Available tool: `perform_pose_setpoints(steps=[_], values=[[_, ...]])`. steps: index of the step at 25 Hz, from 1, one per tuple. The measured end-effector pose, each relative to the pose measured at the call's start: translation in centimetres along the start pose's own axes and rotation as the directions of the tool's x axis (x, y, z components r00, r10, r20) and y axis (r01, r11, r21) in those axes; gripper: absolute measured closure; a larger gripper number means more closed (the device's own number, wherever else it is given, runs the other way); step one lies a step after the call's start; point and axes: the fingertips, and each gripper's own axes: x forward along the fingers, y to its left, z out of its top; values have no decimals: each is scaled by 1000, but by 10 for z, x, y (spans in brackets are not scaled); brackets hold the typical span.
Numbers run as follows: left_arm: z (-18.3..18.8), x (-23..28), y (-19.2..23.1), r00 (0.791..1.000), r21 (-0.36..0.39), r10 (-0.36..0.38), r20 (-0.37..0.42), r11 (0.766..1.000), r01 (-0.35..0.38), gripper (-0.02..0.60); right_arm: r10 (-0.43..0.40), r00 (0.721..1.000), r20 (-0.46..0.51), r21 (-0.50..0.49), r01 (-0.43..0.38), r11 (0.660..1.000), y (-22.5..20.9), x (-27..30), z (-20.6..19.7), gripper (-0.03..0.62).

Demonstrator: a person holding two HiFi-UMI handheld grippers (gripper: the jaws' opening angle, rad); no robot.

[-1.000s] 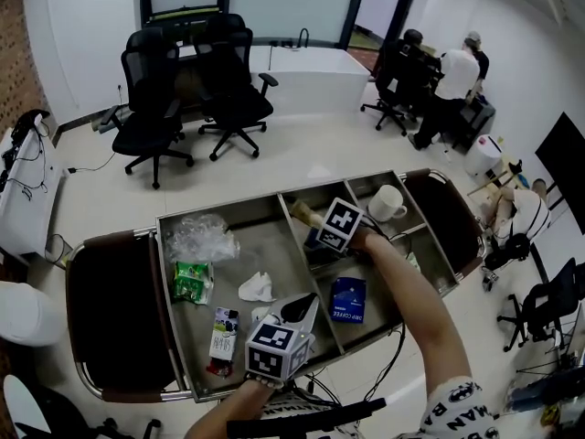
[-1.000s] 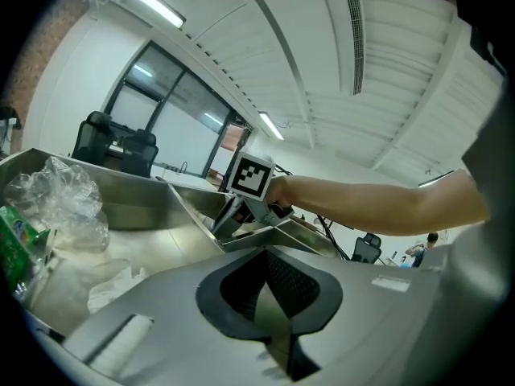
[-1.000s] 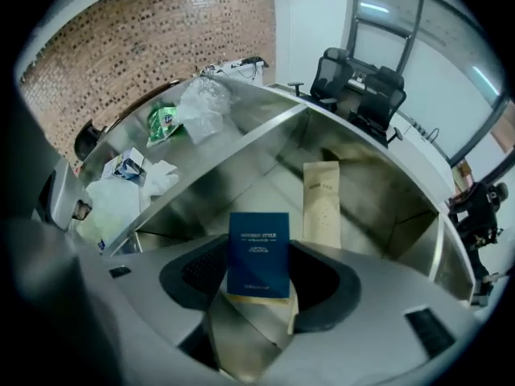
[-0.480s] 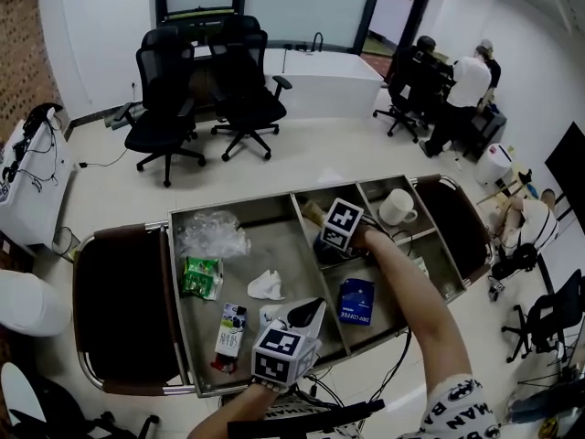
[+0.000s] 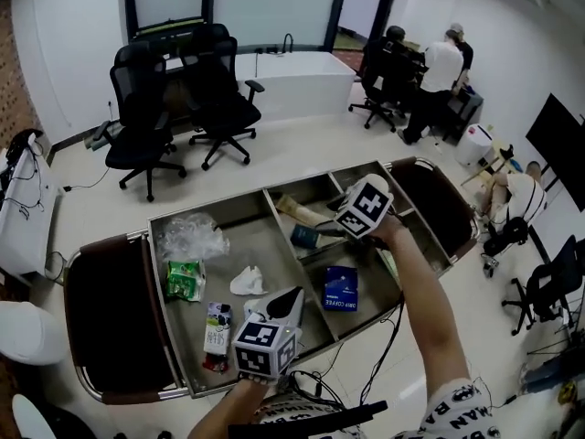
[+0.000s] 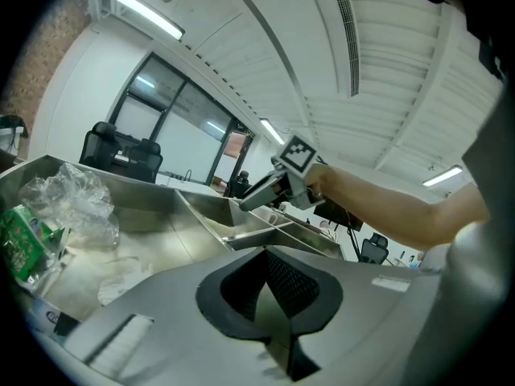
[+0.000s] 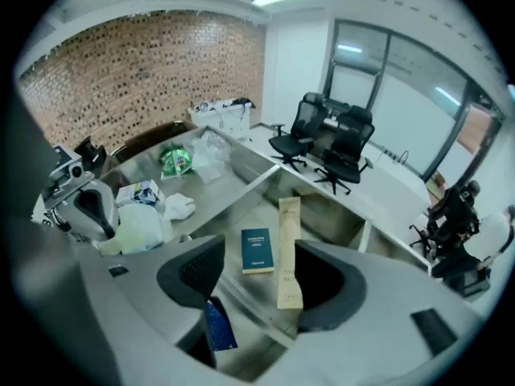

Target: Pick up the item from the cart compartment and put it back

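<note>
head view: the small dark teal flat box [image 5: 304,237] is lying in the middle compartment at the far side of the stainless steel cart tray [image 5: 210,207]. it's right next to a long tan paper packet [image 5: 294,210]. a blue coffee box [image 5: 340,289] sits in the next compartment toward the person. the right gripper [image 5: 334,227] is above the teal box, with the forearm stretched out over the cart and the nose tipped steeply down and to the left. the left gripper [image 5: 289,302] is low at the near edge over the big compartment, well apart from the box. so imo the right one is clearly nearer.

left gripper view: its own black pads look pressed together with nothing between them, and it points roughly level across the tray. from here you can see the other gripper angled down into the far compartments.

right gripper view: the jaws are spread wide and have just been opening. nothing is pinched. the teal box [image 7: 257,250] shows through the gap, flat on the steel below and not touching either pad. its long axis runs along the slot between the jaws, so they straddle its short width. the tan packet [image 7: 288,252] lies parallel just beside it, nearer the right-hand pad in this view. my guess is the box is already back in place. any regrab would be a straight drop, minding that packet.
</note>
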Motion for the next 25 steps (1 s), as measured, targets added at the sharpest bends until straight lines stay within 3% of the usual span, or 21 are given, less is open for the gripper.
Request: perform_pose_setpoints(steps=[1,2,4,6,10,13,18,21,23,25], values=[[2,1,-1,1000,2,-2,7,1000,2,581,-47,997,59,10,46,999,0,-17,-1,349],[4,1,-3,1000,7,-5,16,1000,5,581,-101,986,135,30,97,995,1,-35,-2,435],[11,0,-8,999,39,-14,38,999,12,581,-201,928,313,113,174,978,9,-75,-4,582],[18,-2,-15,998,92,-22,59,996,16,581,-291,848,443,215,215,953,23,-114,-17,583],[25,-6,-29,995,155,-52,88,987,38,581,-482,706,519,378,316,870,57,-179,-69,583],[24,-10,-42,993,168,-84,88,983,68,581,-602,600,527,499,354,791,85,-222,-108,583],[22,-13,-69,986,217,-142,88,969,121,581,-776,432,460,659,419,624,132,-266,-165,583],[15,-12,-84,981,231,-178,72,960,157,581,-822,381,424,735,386,558,160,-266,-191,583],[10,-12,-91,979,234,-191,65,957,171,581,-830,379,408,769,347,537,178,-257,-204,583],[8,-16,-97,978,241,-201,57,953,182,581,-832,398,387,793,316,520,196,-242,-217,583]])
